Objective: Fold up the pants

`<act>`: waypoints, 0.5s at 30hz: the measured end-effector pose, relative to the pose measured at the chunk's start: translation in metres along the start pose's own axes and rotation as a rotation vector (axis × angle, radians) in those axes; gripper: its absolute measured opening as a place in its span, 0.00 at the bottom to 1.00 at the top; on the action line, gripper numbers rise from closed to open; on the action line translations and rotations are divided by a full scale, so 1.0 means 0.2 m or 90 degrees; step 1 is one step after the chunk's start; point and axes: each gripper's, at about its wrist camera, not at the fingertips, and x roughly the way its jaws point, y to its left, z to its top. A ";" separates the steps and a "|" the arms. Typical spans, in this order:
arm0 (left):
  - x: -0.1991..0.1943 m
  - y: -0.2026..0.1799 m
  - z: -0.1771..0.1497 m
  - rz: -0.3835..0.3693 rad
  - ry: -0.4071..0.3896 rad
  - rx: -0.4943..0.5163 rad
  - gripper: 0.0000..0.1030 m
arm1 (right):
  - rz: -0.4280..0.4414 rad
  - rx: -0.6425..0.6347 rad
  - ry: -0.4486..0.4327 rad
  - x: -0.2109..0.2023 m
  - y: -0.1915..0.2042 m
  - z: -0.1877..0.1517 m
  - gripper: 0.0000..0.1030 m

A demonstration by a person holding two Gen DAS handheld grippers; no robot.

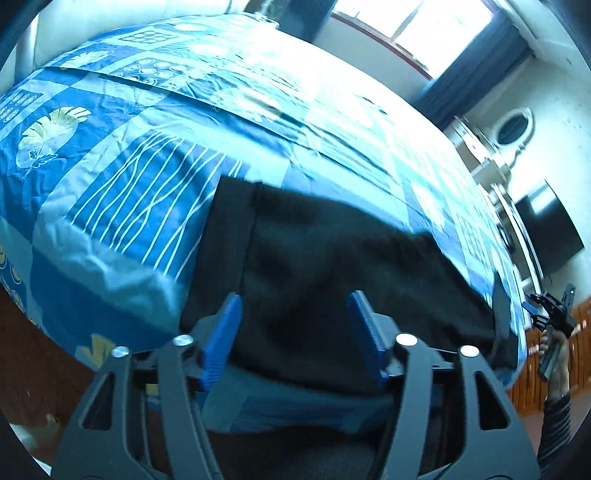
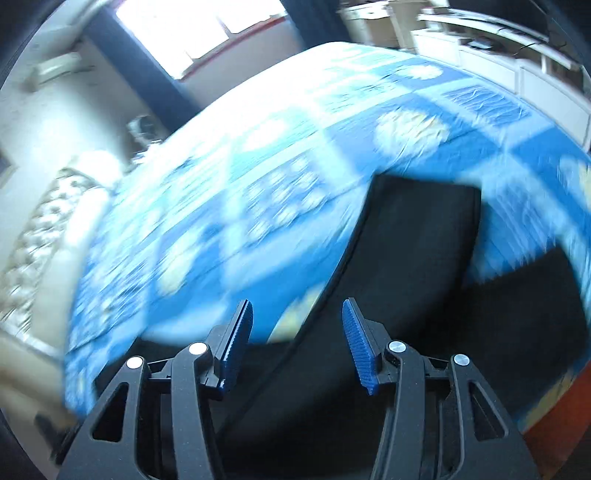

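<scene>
Black pants (image 1: 314, 251) lie flat on a bed with a blue patterned cover, near its front edge. My left gripper (image 1: 295, 314) is open, its blue pads either side of the pants' near edge, holding nothing. In the right wrist view the pants (image 2: 413, 236) show as a dark leg running away from me, with more dark cloth to the right. My right gripper (image 2: 297, 325) is open and empty just above the near end of that leg. The right gripper also shows far right in the left wrist view (image 1: 550, 310), held by a hand.
The blue bedspread (image 1: 155, 122) covers the whole bed and hangs over its near edge. A window (image 1: 424, 29) and dark curtain stand beyond the bed. A dark screen (image 1: 550, 225) hangs on the right wall. White cabinets (image 2: 498, 59) line the far side. Reddish-brown floor (image 2: 546, 424) runs beside the bed.
</scene>
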 end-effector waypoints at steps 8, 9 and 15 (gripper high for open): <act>0.22 -0.03 -0.04 0.018 0.049 -0.044 0.70 | -0.196 0.038 0.059 0.54 -0.07 0.35 0.50; 0.22 -0.04 -0.04 0.021 0.047 -0.035 0.72 | -0.216 0.040 0.069 0.59 -0.09 0.36 0.50; 0.25 -0.07 -0.05 0.031 0.044 -0.014 0.81 | -0.207 0.068 0.071 0.63 -0.18 0.33 0.09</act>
